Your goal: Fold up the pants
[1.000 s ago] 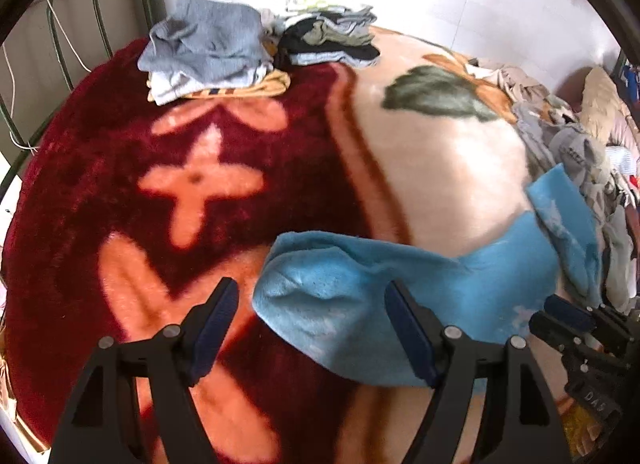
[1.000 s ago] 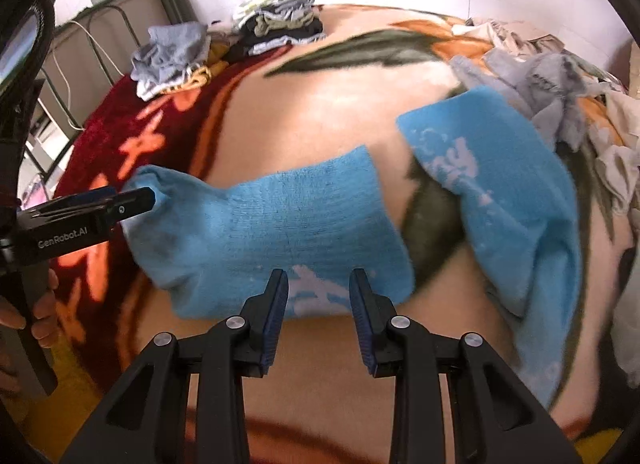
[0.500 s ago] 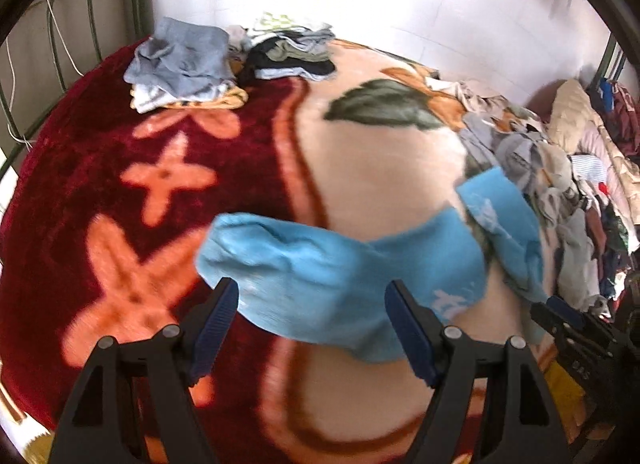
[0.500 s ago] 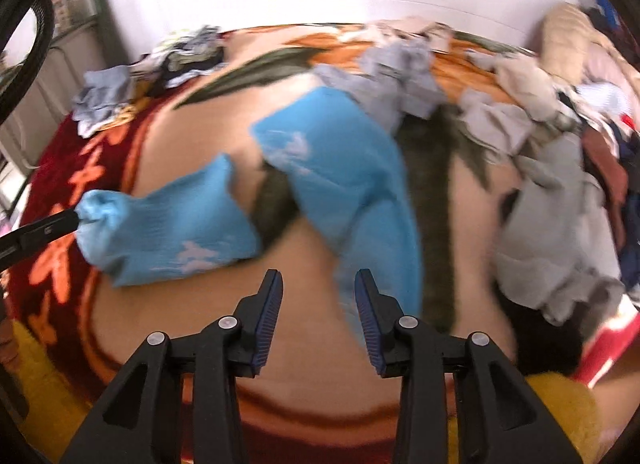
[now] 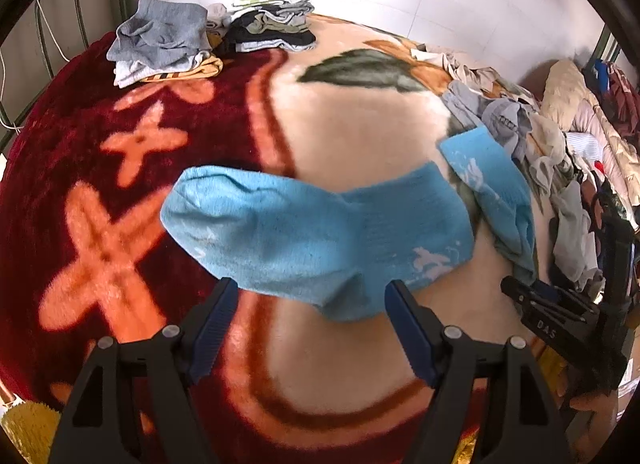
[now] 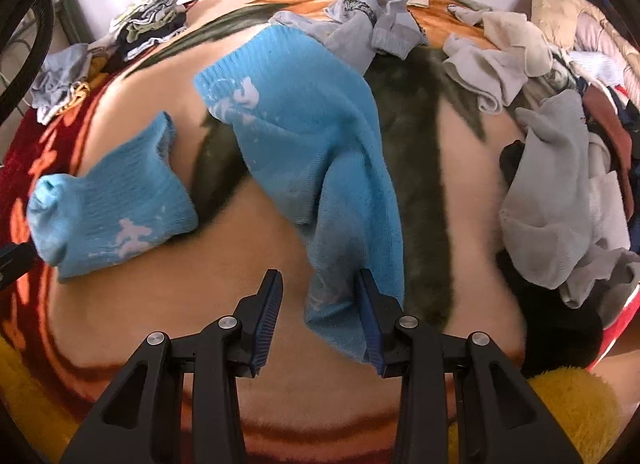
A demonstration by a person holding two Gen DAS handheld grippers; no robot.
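Note:
Two bright blue socks lie on a plush flowered blanket (image 5: 360, 124). The first blue sock (image 5: 312, 232) lies flat and crosswise, its near edge just past the tips of my left gripper (image 5: 311, 292). That gripper is wide open and holds nothing. The second blue sock (image 6: 312, 136) runs from the back towards me, slightly crumpled. Its near end lies between the fingers of my right gripper (image 6: 318, 280), against the right pad and clear of the left one. The right gripper stands partly open. The first sock (image 6: 112, 208) shows at the left of the right wrist view.
Two folded piles of clothes (image 5: 160, 40) (image 5: 272, 28) sit at the back left by a metal bed frame (image 5: 48, 24). A loose heap of grey socks and garments (image 6: 560, 204) fills the right side. A white tiled wall stands behind.
My right gripper has swung right, from the first sock to the near end of the second, and its jaws stand slightly wider. My left gripper has drawn back from the first sock.

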